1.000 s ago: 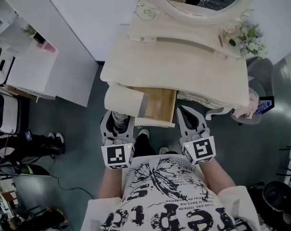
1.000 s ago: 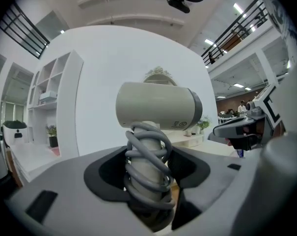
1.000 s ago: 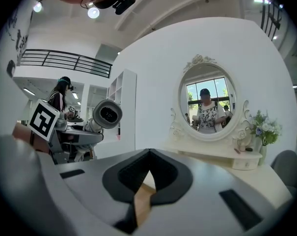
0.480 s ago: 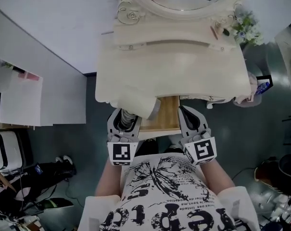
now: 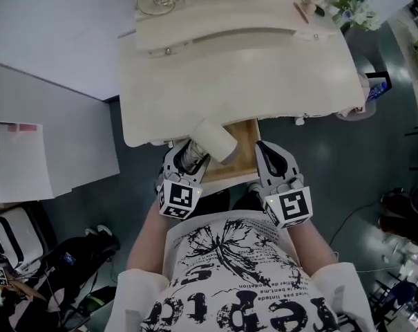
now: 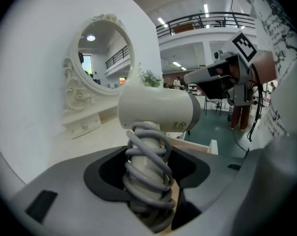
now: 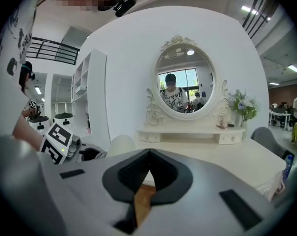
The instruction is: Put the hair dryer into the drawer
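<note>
A white hair dryer [image 5: 213, 140] with its grey cord wound round the handle [image 6: 148, 173] hangs over the left edge of the open drawer [image 5: 245, 151]. My left gripper [image 5: 188, 156] is shut on that handle, and the barrel [image 6: 156, 111] lies crosswise above the jaws. The drawer's wooden bottom is bare where it shows. My right gripper [image 5: 266, 152] hovers at the drawer's right front corner. Its jaws meet at the tips [image 7: 148, 154] with nothing between them, and the wood [image 7: 142, 198] shows through the gap below.
The drawer belongs to a cream dressing table [image 5: 243, 75] with an oval mirror [image 7: 183, 85] and flowers [image 5: 351, 4] at its back right. A white cabinet [image 5: 50, 161] stands to the left. A grey seat [image 5: 364, 92] is at the table's right end.
Both grippers have sunk toward the drawer. The left one has rolled and carried the hair dryer rightward, from beside the drawer to over its left edge.
</note>
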`<state>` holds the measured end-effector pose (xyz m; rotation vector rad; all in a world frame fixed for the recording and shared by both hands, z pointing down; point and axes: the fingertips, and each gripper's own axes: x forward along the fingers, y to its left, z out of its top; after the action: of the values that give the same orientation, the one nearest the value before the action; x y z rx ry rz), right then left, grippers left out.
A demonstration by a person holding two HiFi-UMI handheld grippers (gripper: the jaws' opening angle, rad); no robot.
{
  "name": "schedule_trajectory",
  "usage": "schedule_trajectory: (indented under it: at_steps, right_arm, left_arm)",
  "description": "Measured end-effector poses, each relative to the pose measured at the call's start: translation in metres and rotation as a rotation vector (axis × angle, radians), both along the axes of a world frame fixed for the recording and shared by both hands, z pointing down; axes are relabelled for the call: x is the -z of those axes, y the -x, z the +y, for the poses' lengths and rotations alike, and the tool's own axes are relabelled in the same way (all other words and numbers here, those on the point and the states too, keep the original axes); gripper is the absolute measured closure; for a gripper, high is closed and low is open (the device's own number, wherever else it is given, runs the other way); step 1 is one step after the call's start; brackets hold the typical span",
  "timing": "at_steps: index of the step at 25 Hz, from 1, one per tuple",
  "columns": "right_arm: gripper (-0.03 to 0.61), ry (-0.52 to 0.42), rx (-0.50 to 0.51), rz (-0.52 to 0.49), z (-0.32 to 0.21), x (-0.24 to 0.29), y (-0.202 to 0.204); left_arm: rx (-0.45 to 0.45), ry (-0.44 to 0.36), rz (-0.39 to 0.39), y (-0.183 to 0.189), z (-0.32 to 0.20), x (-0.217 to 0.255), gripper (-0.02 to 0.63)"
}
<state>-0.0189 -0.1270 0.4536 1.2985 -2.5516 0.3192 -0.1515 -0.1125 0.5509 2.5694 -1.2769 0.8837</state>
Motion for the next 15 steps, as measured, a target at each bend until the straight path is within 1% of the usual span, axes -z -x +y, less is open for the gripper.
schedule_trajectory:
  at_steps: [6,11,13,15]
  right_arm:
    - [0.566,0.052,-0.048,0.017,0.000,-0.027,-0.011]
    - [0.566,0.065,-0.071,0.032,-0.001,-0.039,-0.021]
    - [0.566,0.073,-0.087,0.036,-0.002,-0.044,-0.026]
    - [0.566,0.080,-0.097,0.037,-0.001,-0.049,-0.029]
  left_arm:
    - [-0.187,0.148,-0.066,-0.028,0.008,-0.058,0.357]
    - [-0.341,0.254,-0.153,-0.046,0.021,-0.101,0.357]
    - [-0.382,0.282,-0.182,-0.053,0.022,-0.116,0.356]
    - [-0.404,0.318,-0.195,-0.059,0.023,-0.129,0.356]
